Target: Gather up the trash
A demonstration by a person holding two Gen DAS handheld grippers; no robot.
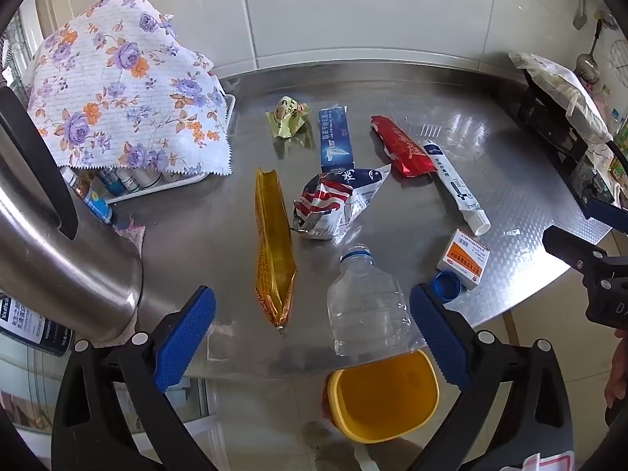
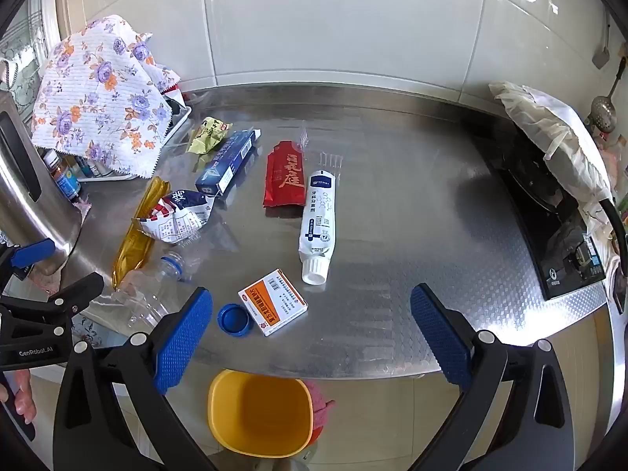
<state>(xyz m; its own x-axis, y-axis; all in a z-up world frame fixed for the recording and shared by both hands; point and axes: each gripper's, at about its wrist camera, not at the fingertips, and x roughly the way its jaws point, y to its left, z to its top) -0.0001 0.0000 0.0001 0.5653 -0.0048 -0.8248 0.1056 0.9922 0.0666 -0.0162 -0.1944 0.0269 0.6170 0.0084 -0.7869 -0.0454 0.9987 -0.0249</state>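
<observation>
Trash lies scattered on the steel counter (image 2: 392, 235): clear bottle (image 1: 365, 306) on its side at the near edge, blue cap (image 2: 234, 320) touching the orange box (image 2: 273, 301), white tube (image 2: 318, 223), red wrapper (image 2: 284, 178), blue carton (image 2: 227, 163), gold wrapper (image 1: 272, 251), crumpled packet (image 1: 337, 202), green wrapper (image 1: 288, 117). Yellow bin (image 2: 261, 412) stands on the floor below the edge. Left gripper (image 1: 312, 333) and right gripper (image 2: 312, 333) both hover spread wide, grasping nothing

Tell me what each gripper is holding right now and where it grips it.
Nothing is held. The left gripper and right gripper both hang open above the counter.
</observation>
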